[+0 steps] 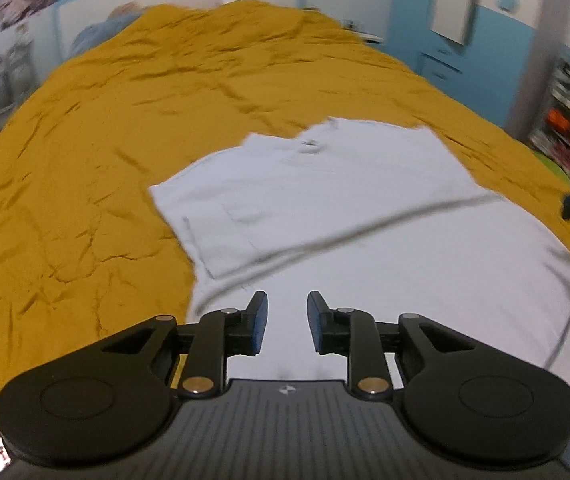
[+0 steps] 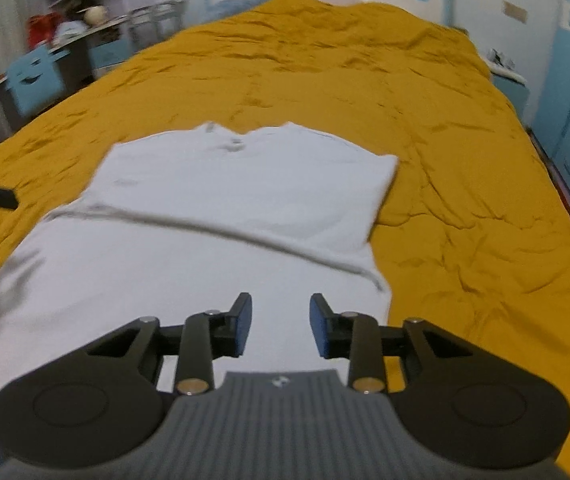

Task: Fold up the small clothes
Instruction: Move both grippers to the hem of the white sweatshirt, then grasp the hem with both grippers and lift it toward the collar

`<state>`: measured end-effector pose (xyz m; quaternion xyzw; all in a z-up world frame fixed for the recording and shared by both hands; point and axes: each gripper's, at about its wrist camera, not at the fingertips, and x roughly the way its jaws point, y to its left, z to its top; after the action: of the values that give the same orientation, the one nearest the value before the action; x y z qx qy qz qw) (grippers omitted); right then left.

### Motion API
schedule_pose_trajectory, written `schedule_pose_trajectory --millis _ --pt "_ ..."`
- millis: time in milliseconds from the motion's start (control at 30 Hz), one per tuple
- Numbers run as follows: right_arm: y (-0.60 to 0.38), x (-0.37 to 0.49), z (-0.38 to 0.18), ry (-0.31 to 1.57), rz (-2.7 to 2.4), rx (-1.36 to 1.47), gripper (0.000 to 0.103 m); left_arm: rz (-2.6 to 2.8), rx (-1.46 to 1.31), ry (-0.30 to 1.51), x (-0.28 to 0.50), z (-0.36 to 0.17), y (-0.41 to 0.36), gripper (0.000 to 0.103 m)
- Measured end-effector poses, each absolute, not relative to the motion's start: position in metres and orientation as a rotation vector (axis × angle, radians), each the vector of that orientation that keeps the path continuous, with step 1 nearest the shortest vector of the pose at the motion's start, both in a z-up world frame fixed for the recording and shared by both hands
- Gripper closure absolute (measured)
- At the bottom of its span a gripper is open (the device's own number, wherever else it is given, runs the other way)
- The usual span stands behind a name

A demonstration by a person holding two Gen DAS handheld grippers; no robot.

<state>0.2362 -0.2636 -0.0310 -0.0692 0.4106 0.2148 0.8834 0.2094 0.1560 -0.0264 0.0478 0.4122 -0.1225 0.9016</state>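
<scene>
Our left tongs (image 1: 287,322) hang spread and empty over the white shirt (image 1: 325,208), lying mid-frame on the mustard bedspread (image 1: 85,140) with one fold across it. Our right tongs (image 2: 281,324) gape empty too. Next we'd pinch the near hem corners evenly; open bedspread lies beyond the collar.

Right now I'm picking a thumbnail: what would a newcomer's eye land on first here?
The mustard-yellow bedspread fills both views. A white T-shirt lies flat on its near part, a fold line crossing it. In the foreground, the left tongs and right tongs stand open and empty above it.
</scene>
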Motion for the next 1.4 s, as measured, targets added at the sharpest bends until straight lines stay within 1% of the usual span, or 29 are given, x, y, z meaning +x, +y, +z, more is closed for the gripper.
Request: schedule_pose_trajectory --millis 67,200,233,367,400,467,500,533,567,600,667,800,1000,1033,1100,1133,1167,1200,1233,1267,1333,1400 --pt "-0.264 0.215 -0.027 0.845 0.477 -0.189 0.075 -0.297 0.148 0.848 0.190 -0.024 0.149 0.068" --pt "-0.265 0.171 -0.024 0.854 0.526 -0.267 0.075 -0.379 0.240 0.855 0.151 -0.025 0.136 0.067" --pt "-0.265 0.159 -0.025 0.855 0.542 -0.290 0.074 -0.395 0.258 0.857 0.142 -0.026 0.133 0.065" --pt "-0.265 0.121 -0.034 0.883 0.591 -0.363 0.069 -0.445 0.342 0.874 0.108 -0.037 0.119 0.052" --pt "-0.265 0.112 -0.038 0.894 0.603 -0.383 0.069 -0.459 0.367 0.883 0.100 -0.041 0.115 0.051" --pt "-0.264 0.095 -0.048 0.917 0.620 -0.426 0.068 -0.481 0.419 0.900 0.084 -0.051 0.110 0.045" --pt "-0.264 0.085 -0.054 0.925 0.628 -0.456 0.065 -0.491 0.449 0.910 0.076 -0.056 0.107 0.043" --pt "-0.264 0.078 -0.059 0.930 0.633 -0.480 0.061 -0.506 0.478 0.921 0.067 -0.060 0.104 0.037" --pt "-0.263 0.071 -0.064 0.935 0.634 -0.505 0.059 -0.517 0.501 0.930 0.061 -0.065 0.102 0.033" --pt "-0.263 0.067 -0.068 0.939 0.633 -0.529 0.058 -0.524 0.530 0.938 0.054 -0.069 0.099 0.031" --pt "-0.264 0.060 -0.073 0.946 0.634 -0.557 0.058 -0.535 0.604 0.945 0.040 -0.079 0.092 0.025" --pt "-0.267 0.054 -0.077 0.943 0.636 -0.569 0.051 -0.527 0.771 0.933 0.020 -0.102 0.077 0.023" --pt "-0.266 0.053 -0.080 0.940 0.638 -0.600 0.050 -0.491 0.983 0.882 0.004 -0.139 0.063 0.023" --pt "-0.266 0.052 -0.081 0.939 0.640 -0.608 0.050 -0.476 1.003 0.870 0.003 -0.143 0.063 0.025" --pt "-0.266 0.051 -0.082 0.936 0.645 -0.627 0.050 -0.444 1.039 0.842 0.001 -0.149 0.061 0.035" --pt "-0.266 0.050 -0.083 0.934 0.648 -0.643 0.050 -0.432 1.045 0.824 -0.001 -0.149 0.060 0.048" --pt "-0.265 0.049 -0.083 0.931 0.652 -0.660 0.050 -0.429 1.036 0.809 -0.002 -0.146 0.061 0.065" --pt "-0.264 0.048 -0.084 0.927 0.661 -0.684 0.050 -0.438 1.011 0.811 -0.001 -0.142 0.063 0.073" --pt "-0.262 0.047 -0.085 0.923 0.666 -0.704 0.049 -0.450 0.982 0.815 0.001 -0.137 0.065 0.084" --pt "-0.262 0.047 -0.085 0.918 0.671 -0.726 0.049 -0.459 0.951 0.817 0.002 -0.132 0.067 0.091" --pt "-0.259 0.045 -0.085 0.906 0.687 -0.780 0.048 -0.459 0.908 0.802 0.003 -0.122 0.071 0.094" --pt "-0.257 0.044 -0.086 0.889 0.695 -0.848 0.048 -0.465 0.868 0.793 0.004 -0.110 0.075 0.095"
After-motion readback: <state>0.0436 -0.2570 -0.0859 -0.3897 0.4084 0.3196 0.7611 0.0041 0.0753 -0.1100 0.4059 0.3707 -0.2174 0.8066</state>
